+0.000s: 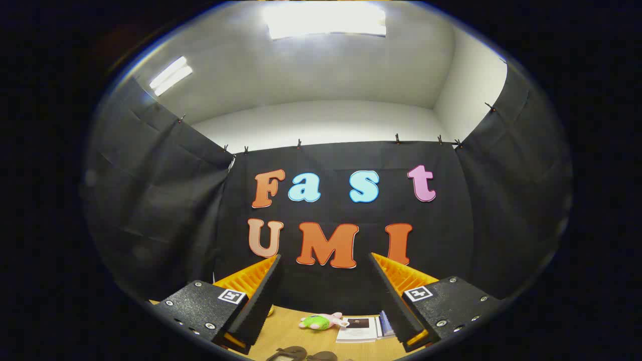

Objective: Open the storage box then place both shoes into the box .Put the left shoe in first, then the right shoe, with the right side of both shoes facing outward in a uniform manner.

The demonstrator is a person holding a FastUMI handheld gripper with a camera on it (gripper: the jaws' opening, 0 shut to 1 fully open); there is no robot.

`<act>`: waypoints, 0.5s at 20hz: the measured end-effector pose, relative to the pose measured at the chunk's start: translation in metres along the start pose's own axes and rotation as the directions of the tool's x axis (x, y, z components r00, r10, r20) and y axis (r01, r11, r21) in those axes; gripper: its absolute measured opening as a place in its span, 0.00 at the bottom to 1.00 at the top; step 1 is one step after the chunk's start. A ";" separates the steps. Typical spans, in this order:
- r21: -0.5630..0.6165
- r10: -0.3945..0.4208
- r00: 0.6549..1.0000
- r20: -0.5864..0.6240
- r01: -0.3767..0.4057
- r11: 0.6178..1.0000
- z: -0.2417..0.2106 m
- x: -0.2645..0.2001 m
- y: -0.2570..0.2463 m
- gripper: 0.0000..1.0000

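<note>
the tool [325, 296] is held up high and level, its orange ribbed fingers [253, 278] spread wide apart with nothing between them, probably just a starting pose. way down below them sits the light wooden table [286, 328], with a dark shoe-like thing [296, 355] at its near edge, can't tell which shoe. beyond it lie a small green and pink plush toy [321, 321] and a white printed booklet [358, 328]. no storage box spotted.

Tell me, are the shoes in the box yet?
Not yet, nothing looks done. The gripper is open and empty, its orange ribbed fingers raised toward the booth wall. Dark shoes lie on the wooden table below, near a green and pink soft toy. Opening the box and placing both shoes remain.
</note>
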State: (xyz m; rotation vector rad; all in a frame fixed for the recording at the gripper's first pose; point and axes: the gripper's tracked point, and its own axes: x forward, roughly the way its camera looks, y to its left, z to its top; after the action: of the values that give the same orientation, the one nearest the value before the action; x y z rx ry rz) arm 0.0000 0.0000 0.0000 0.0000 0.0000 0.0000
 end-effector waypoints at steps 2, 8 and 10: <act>0.004 0.007 1.000 -0.007 -0.007 1.000 -0.002 -0.001 0.000 0.99; 0.004 0.014 1.000 -0.010 -0.014 1.000 -0.002 -0.003 -0.001 0.99; 0.004 0.018 1.000 -0.005 -0.018 1.000 0.000 -0.003 0.000 0.99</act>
State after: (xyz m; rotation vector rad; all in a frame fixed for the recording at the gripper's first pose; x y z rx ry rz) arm -0.0035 0.0002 0.0001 0.0044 0.0050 0.0176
